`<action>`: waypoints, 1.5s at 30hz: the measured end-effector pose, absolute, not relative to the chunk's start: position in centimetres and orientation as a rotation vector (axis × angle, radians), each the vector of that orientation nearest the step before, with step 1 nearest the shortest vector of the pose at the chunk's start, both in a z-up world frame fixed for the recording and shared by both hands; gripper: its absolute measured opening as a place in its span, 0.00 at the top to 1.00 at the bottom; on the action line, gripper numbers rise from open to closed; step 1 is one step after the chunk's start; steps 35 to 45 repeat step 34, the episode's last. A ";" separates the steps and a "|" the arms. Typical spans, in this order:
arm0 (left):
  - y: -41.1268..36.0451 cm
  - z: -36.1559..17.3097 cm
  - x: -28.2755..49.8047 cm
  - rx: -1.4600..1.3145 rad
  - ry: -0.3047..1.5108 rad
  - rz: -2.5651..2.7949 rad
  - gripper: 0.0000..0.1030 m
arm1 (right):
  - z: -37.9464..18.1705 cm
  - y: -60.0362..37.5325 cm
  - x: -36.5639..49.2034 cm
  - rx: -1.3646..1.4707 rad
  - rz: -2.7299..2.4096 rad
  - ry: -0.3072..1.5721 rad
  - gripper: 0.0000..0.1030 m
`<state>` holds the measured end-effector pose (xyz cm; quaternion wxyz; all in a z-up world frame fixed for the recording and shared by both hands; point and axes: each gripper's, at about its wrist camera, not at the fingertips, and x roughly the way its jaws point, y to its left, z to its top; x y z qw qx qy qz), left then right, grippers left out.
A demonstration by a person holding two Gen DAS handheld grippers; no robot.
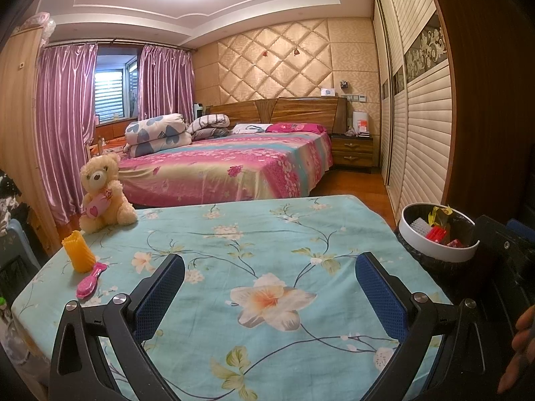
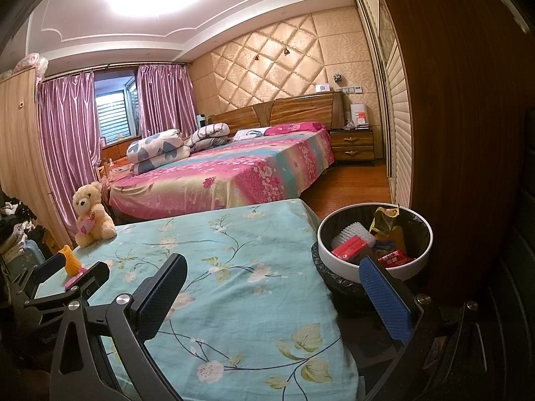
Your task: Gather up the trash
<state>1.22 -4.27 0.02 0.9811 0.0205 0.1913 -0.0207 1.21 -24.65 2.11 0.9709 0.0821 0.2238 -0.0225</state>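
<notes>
Left wrist view: my left gripper (image 1: 270,284), jaws wide, empty, above the table (image 1: 234,234); teddy bear (image 1: 103,193), orange cup (image 1: 78,250) and pink brush (image 1: 90,280) by its far-left corner; trash bin (image 1: 438,234) off its right edge. Right wrist view: my right gripper (image 2: 272,290), jaws wide, empty; bin (image 2: 372,242) holds red packets (image 2: 351,245), crumpled yellow wrapper (image 2: 384,220). I judge such scraps light, soft, crushable; pinch at an edge.
</notes>
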 end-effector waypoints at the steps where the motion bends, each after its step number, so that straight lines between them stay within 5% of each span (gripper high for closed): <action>1: -4.3 0.0 1.2 0.042 0.385 -0.042 0.01 | 2.1 -24.7 1.2 0.167 -0.045 0.453 0.00; 45: -4.1 -0.8 3.5 0.059 0.427 -0.069 0.01 | 0.7 -23.9 2.1 0.190 -0.032 0.509 0.00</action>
